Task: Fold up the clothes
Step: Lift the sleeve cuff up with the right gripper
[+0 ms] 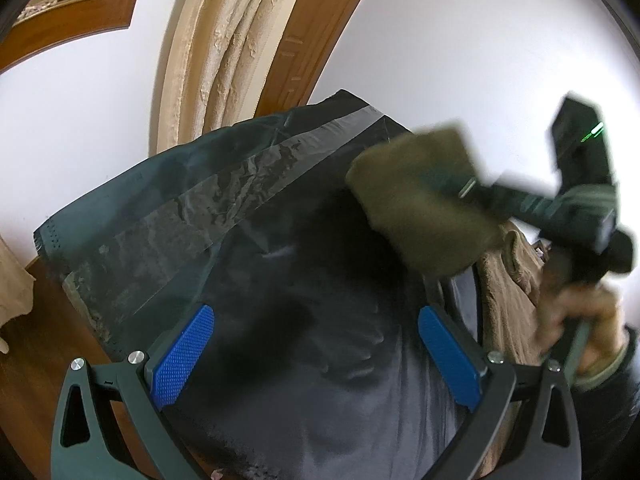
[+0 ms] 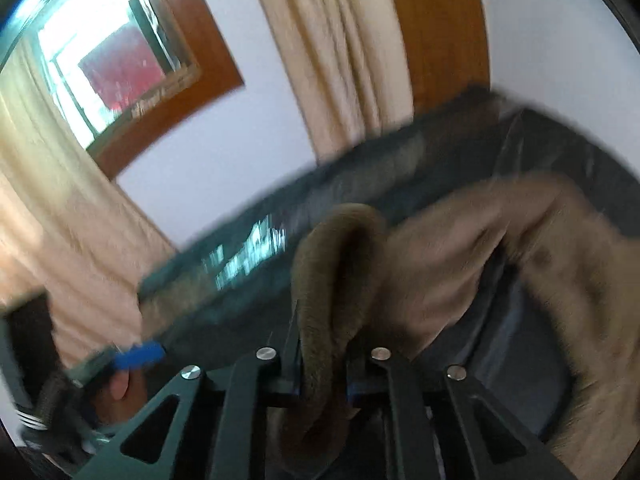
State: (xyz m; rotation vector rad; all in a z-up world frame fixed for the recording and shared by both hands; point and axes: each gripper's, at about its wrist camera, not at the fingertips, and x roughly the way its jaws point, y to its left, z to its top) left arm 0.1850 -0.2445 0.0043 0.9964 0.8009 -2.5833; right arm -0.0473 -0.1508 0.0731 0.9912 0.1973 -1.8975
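Observation:
A brown fleece garment (image 2: 520,264) lies on the table's right side, over black plastic sheeting (image 1: 168,208). My right gripper (image 2: 324,360) is shut on a rolled fold of the garment (image 2: 336,248), which loops up between its jaws. In the left wrist view that fold (image 1: 416,208) hangs blurred from the right gripper (image 1: 456,188), above the table's far right. My left gripper (image 1: 316,356) stands open, its blue pads (image 1: 182,356) wide apart over a dark grey cloth (image 1: 360,408), gripping nothing. One blue pad of the left gripper (image 2: 138,354) shows at the lower left of the right wrist view.
Behind the table hang cream curtains (image 1: 224,40) beside a brown wooden door frame (image 1: 316,32) and a white wall (image 1: 480,40). A window in a wooden frame (image 2: 120,60) sits at the upper left. A person's hand (image 1: 576,320) holds the right gripper's handle. Wooden floor (image 1: 32,360) shows at the left.

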